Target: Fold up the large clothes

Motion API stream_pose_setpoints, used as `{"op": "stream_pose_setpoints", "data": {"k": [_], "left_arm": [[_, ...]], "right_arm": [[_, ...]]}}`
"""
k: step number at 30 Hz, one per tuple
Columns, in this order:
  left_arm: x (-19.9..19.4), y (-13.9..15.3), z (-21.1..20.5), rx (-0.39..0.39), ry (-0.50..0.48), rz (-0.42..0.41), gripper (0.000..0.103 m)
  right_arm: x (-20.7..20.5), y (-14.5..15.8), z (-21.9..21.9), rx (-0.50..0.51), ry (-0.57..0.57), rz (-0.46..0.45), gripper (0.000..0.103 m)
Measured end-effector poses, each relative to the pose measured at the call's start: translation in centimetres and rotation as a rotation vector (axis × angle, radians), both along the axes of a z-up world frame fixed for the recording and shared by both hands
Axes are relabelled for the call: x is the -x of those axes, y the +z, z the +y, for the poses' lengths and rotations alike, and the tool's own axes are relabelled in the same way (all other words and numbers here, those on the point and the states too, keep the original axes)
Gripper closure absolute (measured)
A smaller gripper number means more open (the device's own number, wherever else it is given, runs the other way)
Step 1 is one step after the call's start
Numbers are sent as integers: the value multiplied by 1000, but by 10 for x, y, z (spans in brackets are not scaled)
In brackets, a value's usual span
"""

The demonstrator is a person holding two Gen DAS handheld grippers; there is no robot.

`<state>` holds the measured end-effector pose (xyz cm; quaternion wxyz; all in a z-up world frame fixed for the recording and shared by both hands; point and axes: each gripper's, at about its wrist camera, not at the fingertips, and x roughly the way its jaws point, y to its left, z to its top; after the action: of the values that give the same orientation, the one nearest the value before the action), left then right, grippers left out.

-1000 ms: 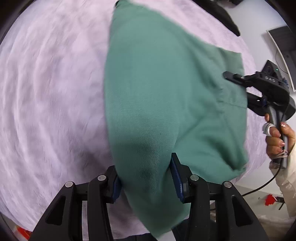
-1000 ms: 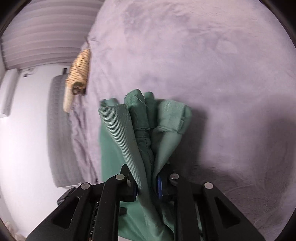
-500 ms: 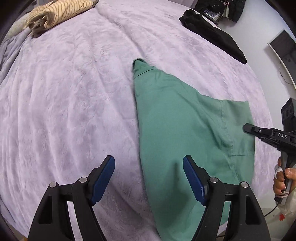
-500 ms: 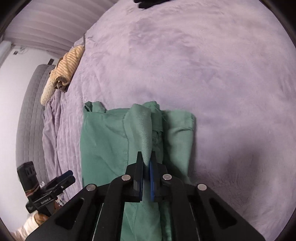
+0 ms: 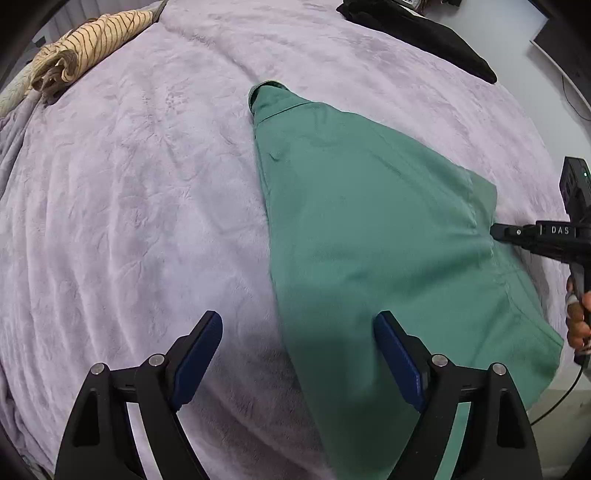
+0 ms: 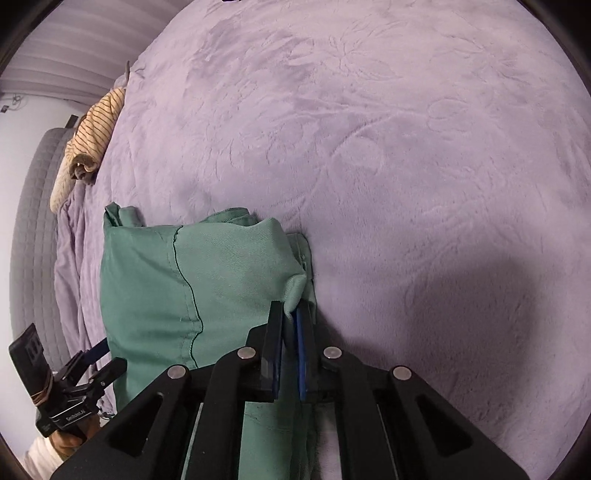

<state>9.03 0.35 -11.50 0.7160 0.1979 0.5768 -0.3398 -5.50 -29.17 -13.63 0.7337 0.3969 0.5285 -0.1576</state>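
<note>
A large green garment (image 5: 369,236) lies folded lengthwise on the lilac bed cover (image 5: 129,206). My left gripper (image 5: 295,354) is open and empty, held just above the garment's near end. My right gripper (image 6: 290,321) is shut on a fold of the green garment (image 6: 155,288) at its right edge. The right gripper also shows at the right edge of the left wrist view (image 5: 532,236), touching the garment's side. The left gripper shows at lower left in the right wrist view (image 6: 92,365).
A striped beige garment (image 5: 85,51) lies rolled at the bed's far left corner. A black garment (image 5: 424,33) lies at the far right edge. A grey headboard (image 6: 33,229) runs along the left in the right wrist view.
My left gripper let go of the green garment, opened and drew back. The garment dropped flat onto the bed. My right gripper stayed shut on its edge and lowered.
</note>
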Motion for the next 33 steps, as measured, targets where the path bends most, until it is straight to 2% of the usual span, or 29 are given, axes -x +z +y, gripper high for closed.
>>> {"op": "stream_pose_setpoints", "data": {"k": [1, 3, 4, 5, 8, 11, 14, 18, 19, 20, 21, 22, 23, 25, 27, 30, 32, 33], "left_arm": [[4, 5, 7, -5, -9, 1, 17], [14, 14, 22, -11, -35, 13, 17], [21, 18, 31, -15, -59, 20, 17], [30, 23, 39, -19, -83, 27, 17], [60, 34, 66, -22, -180, 73, 17], [91, 41, 84, -12, -272, 114, 17], [116, 36, 89, 6, -311, 164, 17], [143, 20, 76, 2, -337, 143, 17], [148, 17, 73, -11, -335, 112, 17], [151, 13, 70, -33, -321, 68, 17], [150, 8, 69, -51, -301, 35, 17], [148, 4, 70, -62, -270, 14, 17], [143, 0, 73, -69, -231, 6, 17], [133, -10, 81, -67, -151, 43, 17], [132, -18, 85, -77, -101, 73, 17], [144, -26, 82, -150, -87, 39, 17], [151, -34, 88, -230, -77, 9, 17], [152, -37, 95, -246, -58, 27, 17]], "right_arm": [[2, 4, 1, 1, 3, 8, 97], [8, 15, 4, 19, 14, 28, 88], [12, 22, 8, 29, 23, 39, 88], [19, 29, 13, 32, 33, 41, 82], [46, 51, 34, 52, 47, 44, 39], [74, 70, 60, 57, 53, 29, 39], [97, 80, 89, 64, 47, 32, 39], [107, 68, 116, 41, 50, 80, 40], [105, 64, 121, 32, 58, 88, 41], [103, 61, 127, 31, 73, 96, 50], [100, 60, 132, 47, 93, 112, 78], [98, 59, 135, 73, 106, 133, 94], [98, 58, 135, 94, 105, 147, 100], [107, 48, 124, 85, 57, 159, 100], [118, 29, 112, -3, 14, 155, 100], [126, 4, 106, -65, 32, 176, 101], [131, 0, 104, -82, 43, 164, 101], [134, 1, 103, -89, 47, 164, 101]]}}
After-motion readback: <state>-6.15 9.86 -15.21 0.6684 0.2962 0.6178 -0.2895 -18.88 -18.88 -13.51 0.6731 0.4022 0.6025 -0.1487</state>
